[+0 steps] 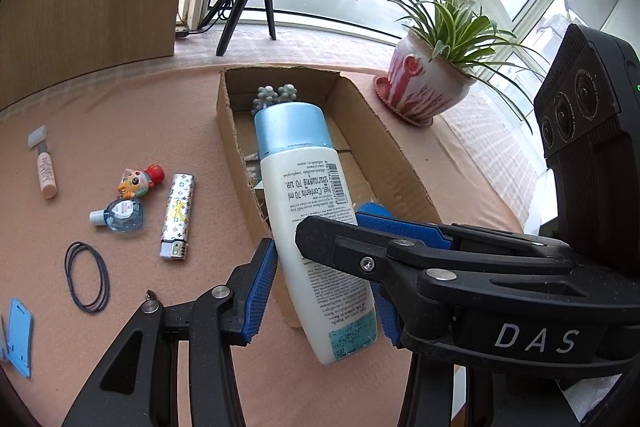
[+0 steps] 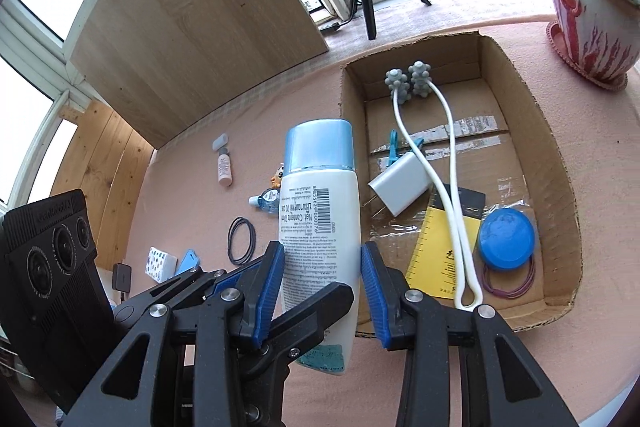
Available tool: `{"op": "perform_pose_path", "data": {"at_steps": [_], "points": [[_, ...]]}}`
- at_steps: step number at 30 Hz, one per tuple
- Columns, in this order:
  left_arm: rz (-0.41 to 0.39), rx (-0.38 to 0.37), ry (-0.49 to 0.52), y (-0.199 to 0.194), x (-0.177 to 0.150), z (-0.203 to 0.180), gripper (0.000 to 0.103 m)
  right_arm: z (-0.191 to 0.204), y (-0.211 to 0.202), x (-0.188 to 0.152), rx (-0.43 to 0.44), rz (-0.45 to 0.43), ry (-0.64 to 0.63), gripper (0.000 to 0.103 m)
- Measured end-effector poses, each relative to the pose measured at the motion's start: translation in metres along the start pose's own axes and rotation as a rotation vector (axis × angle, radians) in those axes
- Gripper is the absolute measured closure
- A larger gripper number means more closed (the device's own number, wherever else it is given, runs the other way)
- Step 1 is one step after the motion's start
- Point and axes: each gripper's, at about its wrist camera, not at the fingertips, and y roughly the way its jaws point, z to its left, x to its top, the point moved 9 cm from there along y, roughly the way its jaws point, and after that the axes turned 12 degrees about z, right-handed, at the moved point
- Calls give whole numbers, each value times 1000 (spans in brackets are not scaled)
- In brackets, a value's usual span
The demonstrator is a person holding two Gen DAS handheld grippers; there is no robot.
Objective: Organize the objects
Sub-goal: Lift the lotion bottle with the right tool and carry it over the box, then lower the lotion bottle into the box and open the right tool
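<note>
Both my tools pinch white bottle [image 2: 318, 227] low on body: left tool [image 1: 320, 283], right tool [image 2: 320, 287]. Bottle held above table beside cardboard box [image 2: 560, 163]. Seems light, rigid, slick plastic; flat sides best, cap untouched.

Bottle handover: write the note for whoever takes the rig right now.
Left gripper and right gripper: both shut on the white bottle, held in the air beside the cardboard box.
In the box: massager, charger, yellow card, blue tin, hair ties.
Left on the mat: lighter, cat figure, small blue bottle, concealer tube, black hair ties.
</note>
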Motion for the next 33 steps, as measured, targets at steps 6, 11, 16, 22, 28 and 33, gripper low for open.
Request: {"op": "perform_pose_path", "data": {"at_steps": [6, 11, 16, 22, 28, 33], "points": [[10, -2, 25, 17, 12, -22, 53, -25, -9, 8, -9, -10, 14, 67], [15, 4, 39, 26, 19, -30, 53, -38, -13, 14, -20, -15, 15, 67], [10, 67, 69, 30, 25, -34, 41, -45, -19, 18, -31, -42, -3, 66], [9, 114, 65, 29, 26, -26, 28, -53, -29, 24, -97, -115, 3, 43], [3, 119, 30, 22, 22, -12, 28, -51, -26, 25, -85, -105, 9, 43], [0, 137, -4, 12, 14, 5, 28, -40, -22, 21, -75, -99, -6, 43]]}}
